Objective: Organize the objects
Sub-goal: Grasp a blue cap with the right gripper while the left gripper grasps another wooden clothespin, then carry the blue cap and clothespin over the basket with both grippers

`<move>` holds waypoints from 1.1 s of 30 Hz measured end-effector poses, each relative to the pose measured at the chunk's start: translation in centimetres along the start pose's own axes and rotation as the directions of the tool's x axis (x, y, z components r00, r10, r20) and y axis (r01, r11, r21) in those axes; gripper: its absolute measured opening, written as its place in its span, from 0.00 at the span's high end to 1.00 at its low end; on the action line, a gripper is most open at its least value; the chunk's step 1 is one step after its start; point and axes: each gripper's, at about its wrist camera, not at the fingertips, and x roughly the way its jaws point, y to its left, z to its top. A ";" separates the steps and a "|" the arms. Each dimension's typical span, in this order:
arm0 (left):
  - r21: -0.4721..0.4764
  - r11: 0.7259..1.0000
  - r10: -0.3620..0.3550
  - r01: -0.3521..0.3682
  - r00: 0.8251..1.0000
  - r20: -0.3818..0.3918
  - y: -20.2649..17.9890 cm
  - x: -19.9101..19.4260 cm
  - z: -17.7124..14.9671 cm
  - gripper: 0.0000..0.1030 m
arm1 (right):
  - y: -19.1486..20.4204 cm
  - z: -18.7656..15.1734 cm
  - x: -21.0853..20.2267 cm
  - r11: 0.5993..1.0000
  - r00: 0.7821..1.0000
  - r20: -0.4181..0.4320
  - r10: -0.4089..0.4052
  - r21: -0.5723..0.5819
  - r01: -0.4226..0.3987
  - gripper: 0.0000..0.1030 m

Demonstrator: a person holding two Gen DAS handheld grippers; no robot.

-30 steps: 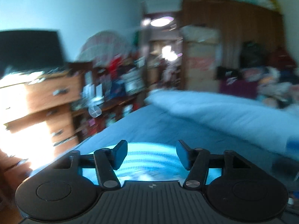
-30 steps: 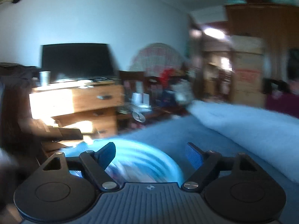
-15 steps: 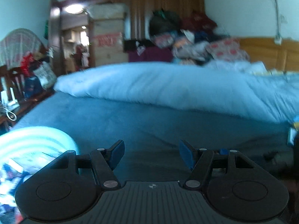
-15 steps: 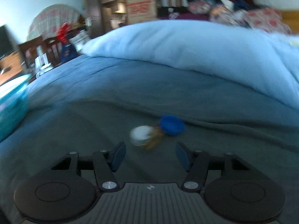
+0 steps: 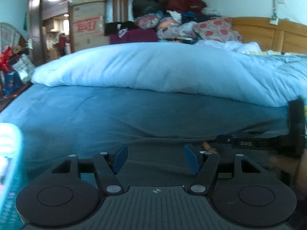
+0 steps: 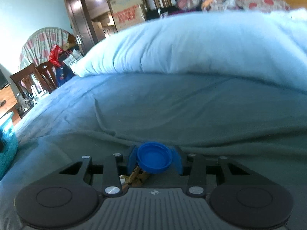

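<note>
Right tool closing around a round blue cap on the blue bed, its hollow side facing the camera; left tool half open, empty, above the bed

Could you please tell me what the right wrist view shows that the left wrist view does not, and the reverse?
Only the right wrist view: a blue cap between the right hand-held gripper's closing jaws, pads at its sides, with something brownish beneath.

Only the left wrist view: the left hand-held gripper, open and empty, and the wooden headboard.

Both: the blue bedsheet, the pale duvet and the cardboard box.
</note>
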 end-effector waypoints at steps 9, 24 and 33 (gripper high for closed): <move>-0.069 0.978 -0.201 0.198 0.978 -0.053 -4.2 9.9 -1.0 0.45 | -3.2 -6.1 -5.0 0.977 0.984 -0.067 -0.165 -0.146 0.154 0.55; -0.030 0.986 -0.164 0.162 0.980 -0.112 -8.2 15.4 -1.4 0.86 | -5.1 -6.3 -5.7 0.991 0.993 -0.005 -0.119 -0.063 0.119 0.60; -0.013 0.994 -0.110 0.110 0.994 0.002 -7.4 8.7 1.8 0.87 | -5.1 -4.0 -6.3 0.992 0.993 0.055 -0.106 -0.068 0.110 0.60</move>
